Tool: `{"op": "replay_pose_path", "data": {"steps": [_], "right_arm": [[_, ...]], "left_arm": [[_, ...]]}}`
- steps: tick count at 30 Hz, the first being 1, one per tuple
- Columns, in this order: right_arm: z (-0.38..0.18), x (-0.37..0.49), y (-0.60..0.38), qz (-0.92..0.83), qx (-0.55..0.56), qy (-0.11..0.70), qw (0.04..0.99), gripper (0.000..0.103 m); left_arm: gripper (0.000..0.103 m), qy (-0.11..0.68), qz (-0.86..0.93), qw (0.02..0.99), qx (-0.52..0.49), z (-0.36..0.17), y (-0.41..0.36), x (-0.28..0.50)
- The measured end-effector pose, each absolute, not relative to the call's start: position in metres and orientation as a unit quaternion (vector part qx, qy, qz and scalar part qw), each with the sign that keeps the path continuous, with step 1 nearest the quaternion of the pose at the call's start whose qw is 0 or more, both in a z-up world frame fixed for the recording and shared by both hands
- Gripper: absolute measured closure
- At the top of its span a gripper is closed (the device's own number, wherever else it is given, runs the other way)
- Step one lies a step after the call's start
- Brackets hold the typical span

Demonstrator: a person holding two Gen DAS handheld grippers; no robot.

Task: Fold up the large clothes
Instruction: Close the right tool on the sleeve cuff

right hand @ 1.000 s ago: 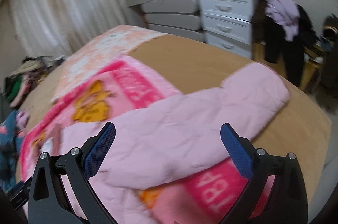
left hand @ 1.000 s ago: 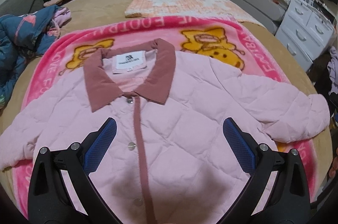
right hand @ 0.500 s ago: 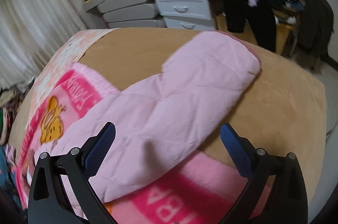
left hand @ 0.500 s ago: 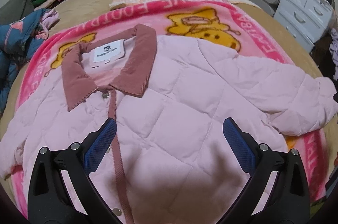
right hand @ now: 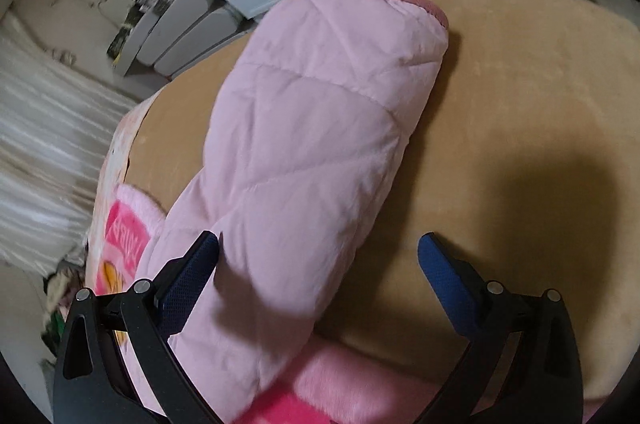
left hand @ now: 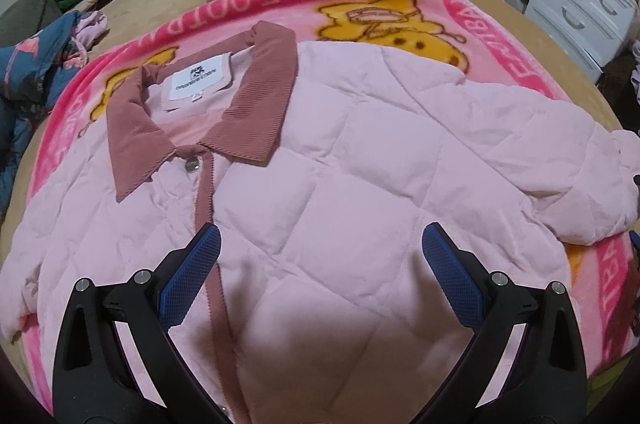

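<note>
The right gripper (right hand: 318, 252), jaws wide and empty, has swung over the pink jacket's (left hand: 360, 184) sleeve (right hand: 312, 128) lying ahead, ready to fold it, while the left gripper (left hand: 320, 256) hovers wide above the chest.

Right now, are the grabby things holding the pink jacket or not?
Left gripper: jaws open, holding nothing, above the pink jacket.
Right gripper: jaws open, holding nothing, over the jacket's sleeve.
</note>
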State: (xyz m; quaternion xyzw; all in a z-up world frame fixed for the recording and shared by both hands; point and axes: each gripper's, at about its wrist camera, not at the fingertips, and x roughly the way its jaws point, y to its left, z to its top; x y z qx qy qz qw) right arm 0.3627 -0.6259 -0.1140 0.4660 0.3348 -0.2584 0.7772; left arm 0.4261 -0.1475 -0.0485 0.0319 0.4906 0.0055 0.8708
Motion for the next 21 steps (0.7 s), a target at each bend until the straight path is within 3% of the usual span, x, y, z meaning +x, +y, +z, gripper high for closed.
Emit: {"op": "replay_pose_path", "data": {"steps": [3, 4, 6, 7, 9, 10, 11, 14, 21], "right_arm": [[-0.111, 0.370, -0.632, -0.257, 0.467, 0.315, 0.786, 0.005], [-0.111, 0.372, -0.634, -0.246, 0.468, 0.304, 0.792, 0.010], [-0.115, 0.374, -0.640, -0.236, 0.475, 0.292, 0.796, 0.025], [-0.117, 0.373, -0.644, -0.230, 0.480, 0.282, 0.799, 0.038], [-0.120, 0.373, -0.650, -0.208, 0.488, 0.271, 0.803, 0.052], [-0.119, 0.373, -0.651, -0.191, 0.494, 0.263, 0.807, 0.068], [-0.118, 0.373, -0.652, -0.180, 0.499, 0.258, 0.807, 0.076], [-0.092, 0.372, -0.645, -0.164, 0.486, 0.239, 0.825, 0.084], [0.007, 0.362, -0.597, -0.103, 0.408, 0.170, 0.891, 0.087]], "left_arm": [[0.008, 0.489, 0.015, 0.872, 0.038, -0.047, -0.142, 0.429], [0.008, 0.486, 0.021, 0.873, 0.041, -0.046, -0.140, 0.429], [0.008, 0.486, 0.028, 0.872, 0.042, -0.045, -0.134, 0.431], [0.008, 0.486, 0.031, 0.872, 0.038, -0.044, -0.129, 0.431], [0.008, 0.486, 0.032, 0.873, 0.032, -0.041, -0.123, 0.430], [0.008, 0.485, 0.033, 0.873, 0.031, -0.040, -0.121, 0.429], [0.008, 0.483, 0.034, 0.874, 0.030, -0.037, -0.118, 0.427], [0.008, 0.479, 0.034, 0.877, 0.025, -0.029, -0.109, 0.420], [0.008, 0.477, 0.036, 0.878, 0.012, -0.015, -0.092, 0.413]]}}
